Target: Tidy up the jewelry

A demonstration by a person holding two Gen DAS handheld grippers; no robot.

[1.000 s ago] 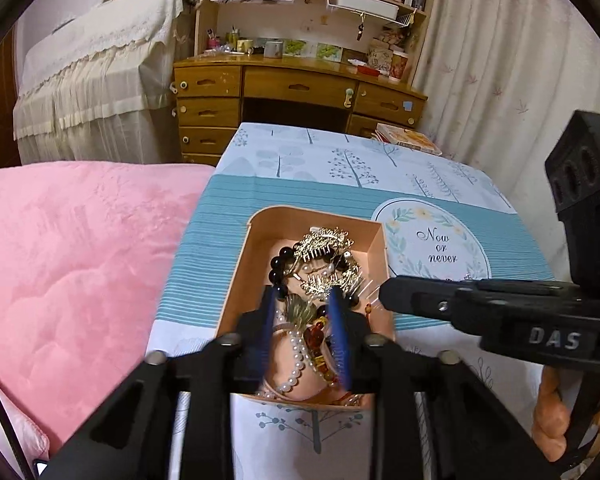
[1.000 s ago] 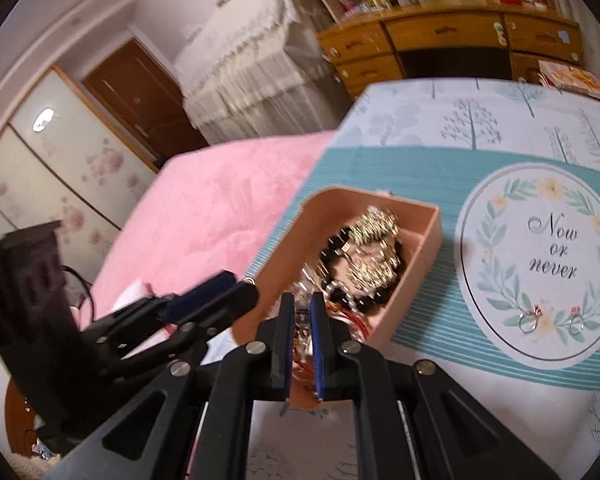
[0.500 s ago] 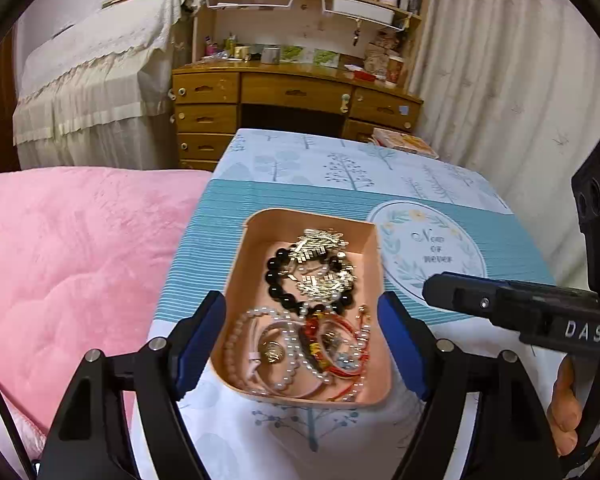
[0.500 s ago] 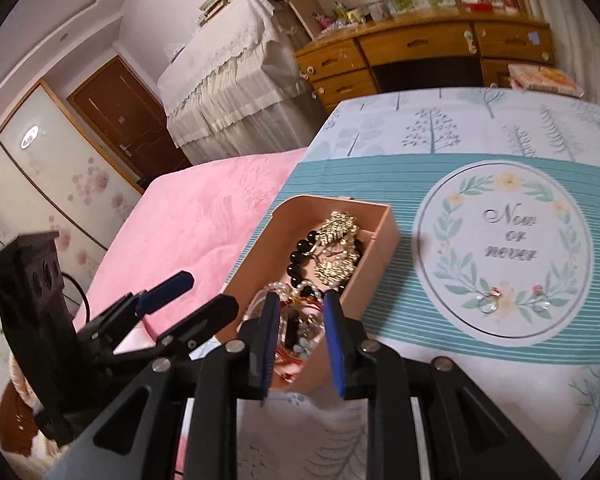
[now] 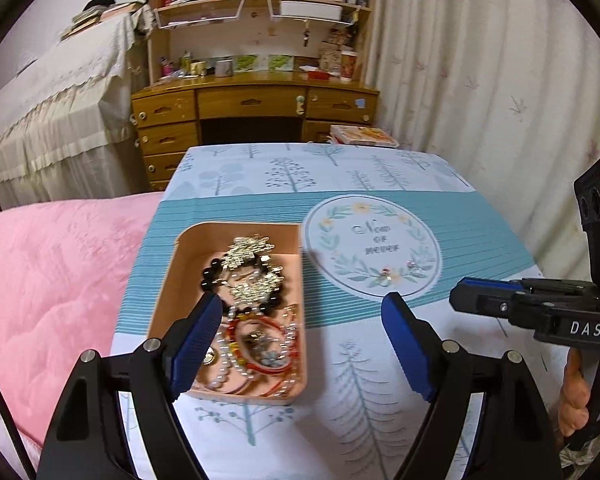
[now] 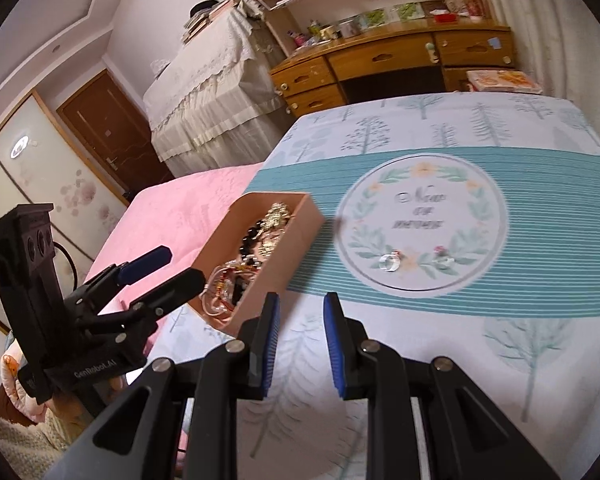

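now left claw (image 5: pixel 302 344) wide, right claw (image 6: pixel 301 334) ajar, both empty

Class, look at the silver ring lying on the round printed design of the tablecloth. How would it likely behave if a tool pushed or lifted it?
The ring looks small and hard, so it is probably stiff and light. Its round band may roll or skid on the tablecloth if nudged. Being thin, shiny metal, it could slip from the pads unless gripped squarely.
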